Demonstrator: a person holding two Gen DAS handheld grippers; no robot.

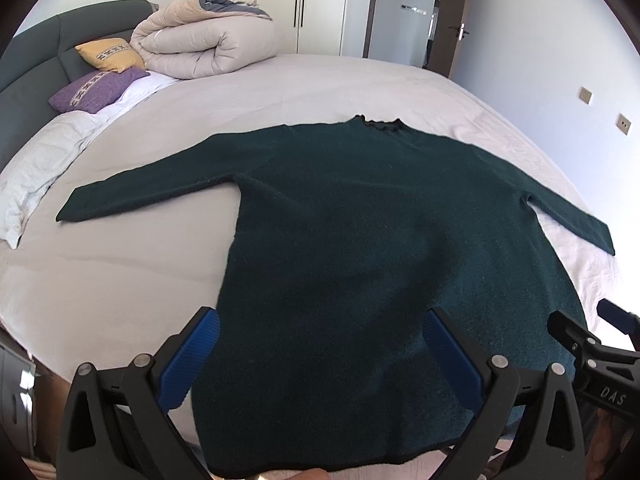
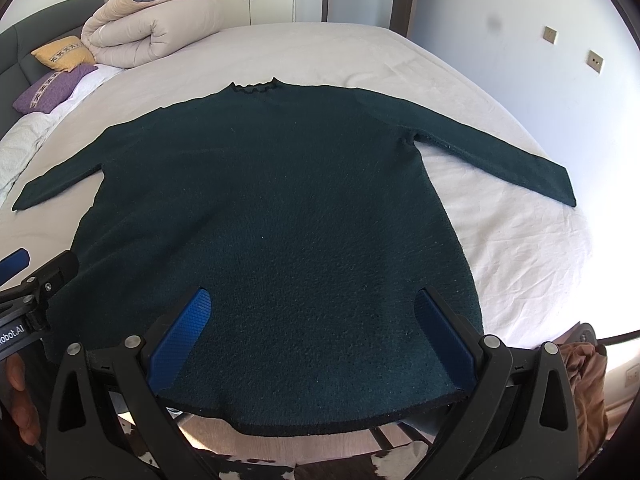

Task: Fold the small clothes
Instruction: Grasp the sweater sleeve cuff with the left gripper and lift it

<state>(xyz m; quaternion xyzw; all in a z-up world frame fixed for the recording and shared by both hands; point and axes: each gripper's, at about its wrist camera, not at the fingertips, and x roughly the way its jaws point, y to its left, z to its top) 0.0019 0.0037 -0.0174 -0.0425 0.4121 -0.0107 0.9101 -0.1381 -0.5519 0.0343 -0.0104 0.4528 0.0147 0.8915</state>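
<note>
Left wrist view: a dark green sweater (image 1: 380,232) lies flat on the bed (image 1: 120,280), collar toward 12 o'clock, hem nearest. The left gripper (image 1: 320,356) hovers with jaws spread wide, holding nothing.

Right wrist view: the right gripper (image 2: 312,336) is likewise spread wide and empty. The sweater looks soft and limp (probably light); best pinched at a hem corner or a sleeve (image 2: 500,160) cuff at 3 o'clock.

Dark green sweater (image 2: 276,216) is laid flat on the white-sheeted bed (image 2: 500,240), collar at the far end, both sleeves spread outward. The hem is hung over the near bed edge. Right gripper (image 2: 314,308) is held above the lower body of the sweater, blue fingers (image 2: 180,336) set wide apart. Left gripper (image 2: 24,276) is seen at the left edge. Rolled duvet (image 2: 152,28) and two cushions (image 2: 60,68) are noted by the headboard.
</note>
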